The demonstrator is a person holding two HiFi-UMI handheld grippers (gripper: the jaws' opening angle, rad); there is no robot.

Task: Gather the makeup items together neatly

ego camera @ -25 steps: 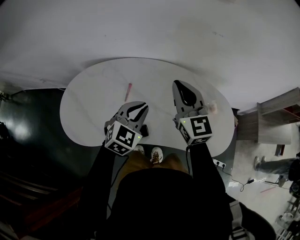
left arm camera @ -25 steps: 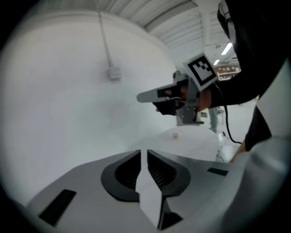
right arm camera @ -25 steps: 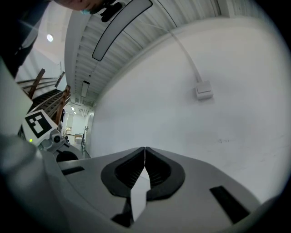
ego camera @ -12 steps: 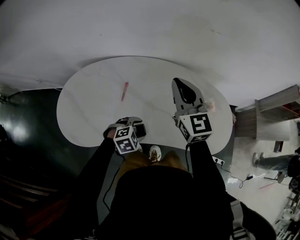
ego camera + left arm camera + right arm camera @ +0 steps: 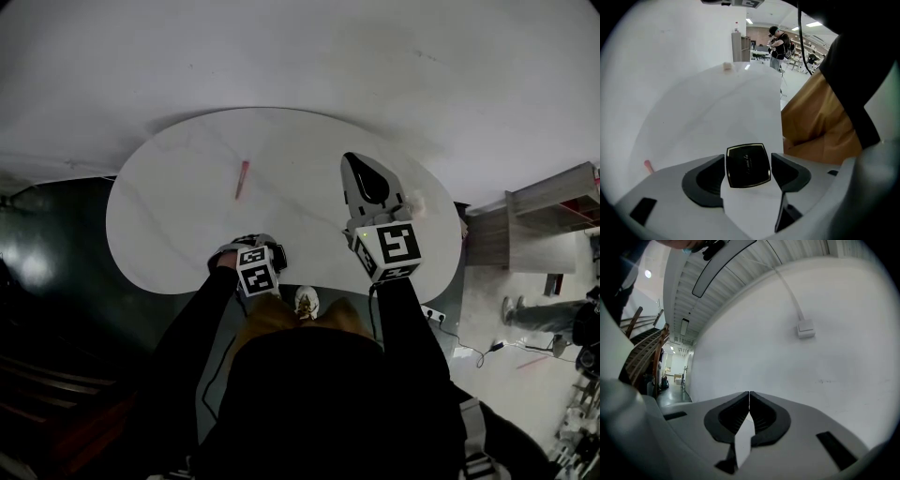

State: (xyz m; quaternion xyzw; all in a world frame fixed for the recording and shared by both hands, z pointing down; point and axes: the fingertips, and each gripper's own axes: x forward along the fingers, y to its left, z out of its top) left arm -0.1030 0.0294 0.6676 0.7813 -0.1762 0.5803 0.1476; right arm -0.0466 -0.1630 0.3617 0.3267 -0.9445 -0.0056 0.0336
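Observation:
A black square compact [image 5: 748, 165] with a gold rim lies flat near the white table's [image 5: 187, 216] front edge. My left gripper [image 5: 748, 161] points steeply down over it. Its jaws have just been opening and now stand open, one on each side of the compact, with small gaps to it. In the head view the left gripper [image 5: 265, 249] covers most of the compact [image 5: 282, 256]. A pink stick [image 5: 241, 178] lies mid-table, apart from both grippers. My right gripper [image 5: 352, 162] hovers level above the table's right half, shut and empty. In its own view the right gripper [image 5: 749, 393] faces a white wall.
A small pinkish item [image 5: 418, 208] sits near the table's right edge; the left gripper view shows it [image 5: 727, 67] at the far end. The pink stick [image 5: 647, 164] shows at left there. Brown trousers [image 5: 820, 117] stand at the table's front edge. A wooden shelf [image 5: 544, 230] is at right.
My left gripper has dropped toward the table's front edge, tipped to point down over the compact, and opened its jaws. The right gripper has stayed put.

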